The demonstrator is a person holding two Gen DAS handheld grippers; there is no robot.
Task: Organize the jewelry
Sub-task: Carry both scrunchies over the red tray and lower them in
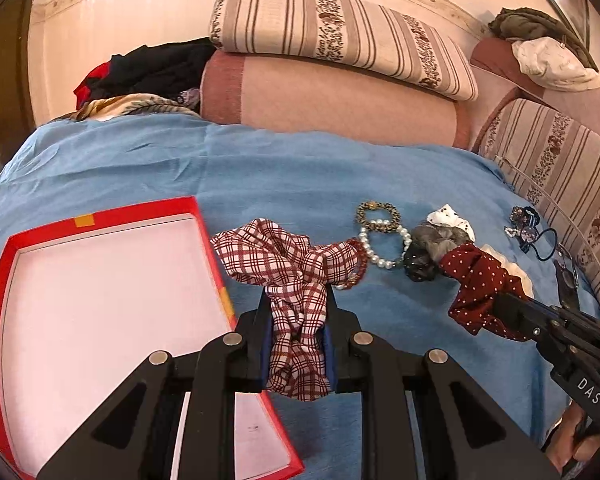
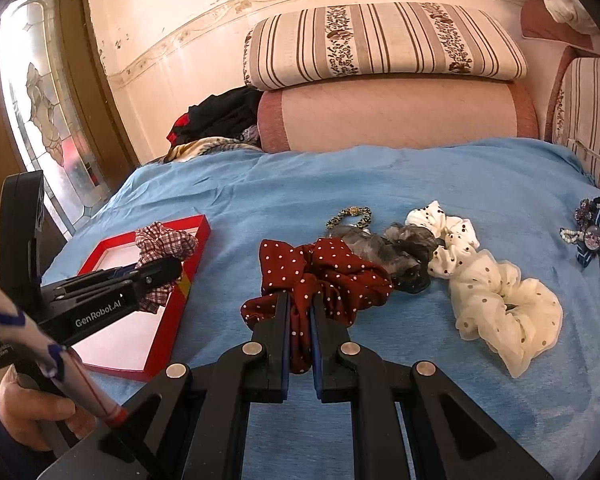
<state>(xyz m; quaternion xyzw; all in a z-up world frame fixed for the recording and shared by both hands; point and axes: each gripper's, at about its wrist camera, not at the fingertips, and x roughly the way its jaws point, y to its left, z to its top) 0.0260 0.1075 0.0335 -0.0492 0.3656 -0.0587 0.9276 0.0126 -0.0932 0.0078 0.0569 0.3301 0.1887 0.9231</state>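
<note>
You're holding a scrunchie in each gripper right now. Your left gripper (image 1: 298,312) is pinching the checked scrunchie (image 1: 288,264), fingers clamped on a gathered fold while the rest is flopping loose beyond the tips, right beside the near corner of the red box (image 1: 204,236). In the right wrist view that same checked scrunchie (image 2: 162,244) is hanging over the box's rim (image 2: 202,236).

Your right gripper (image 2: 300,316) is squeezing the dotted red scrunchie (image 2: 320,272), jaws nearly together on a thin bunch of cloth. It's sitting near the grey scrunchie (image 2: 404,248) and well short of the box.

Both pieces look light and soft, so they're going to droop and swing rather than keep shape. Cloth like this is compressing between the pads, so a grip through the thick gathered band seems safer than a grip on a loose ruffle, which could slide out.

Waiting on the blue sheet (image 1: 300,168): the pearl bracelet (image 1: 384,244) and the gold beaded bracelet (image 1: 376,212) touching it, the cream scrunchie (image 2: 504,312), and a small cluster of hair ties (image 2: 592,232) off to the right. The pearls look hard and slippery, likely to roll in the jaws; taking them across the strand should be steadier.
</note>
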